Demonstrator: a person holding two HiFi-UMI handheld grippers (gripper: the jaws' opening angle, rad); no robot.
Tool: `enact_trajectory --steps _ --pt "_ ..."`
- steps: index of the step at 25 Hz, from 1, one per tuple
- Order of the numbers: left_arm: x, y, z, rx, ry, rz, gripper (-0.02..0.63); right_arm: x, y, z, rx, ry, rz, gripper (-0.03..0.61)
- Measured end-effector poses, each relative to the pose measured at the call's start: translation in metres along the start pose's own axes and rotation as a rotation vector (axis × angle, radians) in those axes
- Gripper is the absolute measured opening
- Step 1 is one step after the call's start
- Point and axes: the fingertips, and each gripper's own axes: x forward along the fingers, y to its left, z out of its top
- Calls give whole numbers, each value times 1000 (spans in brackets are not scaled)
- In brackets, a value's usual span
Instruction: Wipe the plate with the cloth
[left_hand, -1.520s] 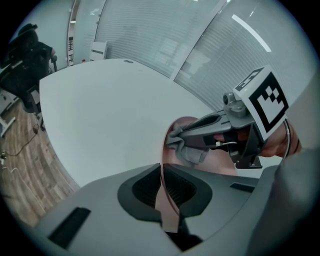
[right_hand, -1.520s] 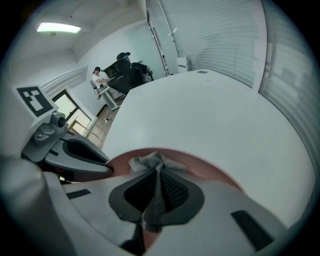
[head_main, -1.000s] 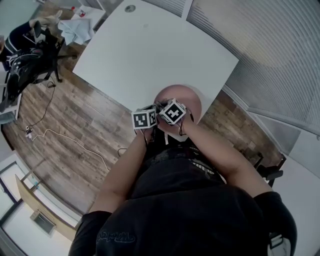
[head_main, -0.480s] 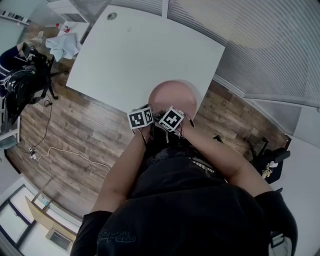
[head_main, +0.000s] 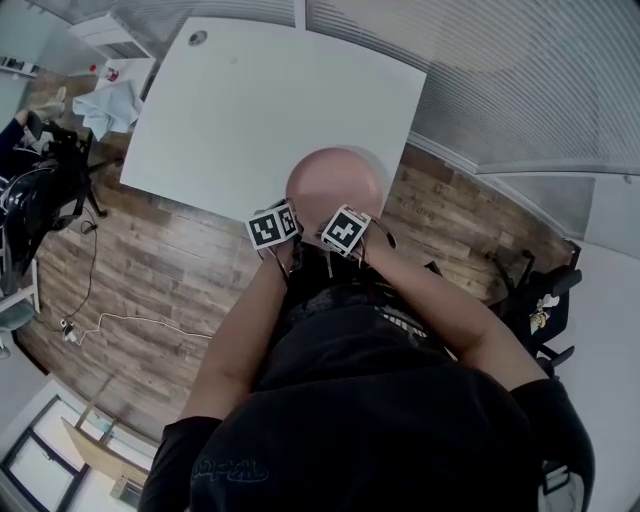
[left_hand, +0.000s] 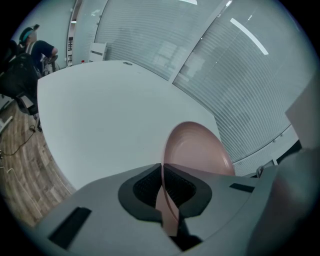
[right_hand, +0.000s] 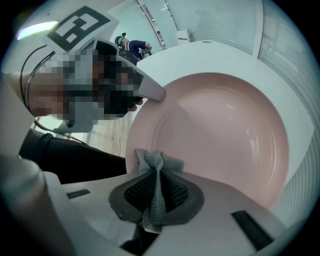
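A pink plate (head_main: 334, 182) is held up over the near edge of the white table (head_main: 270, 110). My left gripper (left_hand: 162, 186) is shut on the plate's (left_hand: 195, 150) rim, which runs edge-on between its pads. My right gripper (right_hand: 156, 192) is shut on a grey cloth (right_hand: 156, 170), bunched at the near left rim of the plate (right_hand: 220, 130). In the head view the left gripper (head_main: 273, 226) and right gripper (head_main: 346, 230) sit side by side at the plate's near edge.
The table's far part stretches bare toward slatted blinds (head_main: 520, 70). Wood floor (head_main: 150, 270) with a cable lies to the left. A person sits at a chair (head_main: 30, 180) far left, beside a cluttered small table (head_main: 110, 100).
The right gripper with the cloth has slid across the plate toward its near left rim. The left gripper kept its hold. The head view has shifted, so the table sits further left.
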Motion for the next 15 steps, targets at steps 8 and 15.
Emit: enact_trajectory --steps 8,15 --pt "2 0 2 20 6 -8 26 -15 -38 -35 45 67 -80 38" --pt "3 -4 -1 39 17 -3 26 -35 -85 -49 62 97 -165 38"
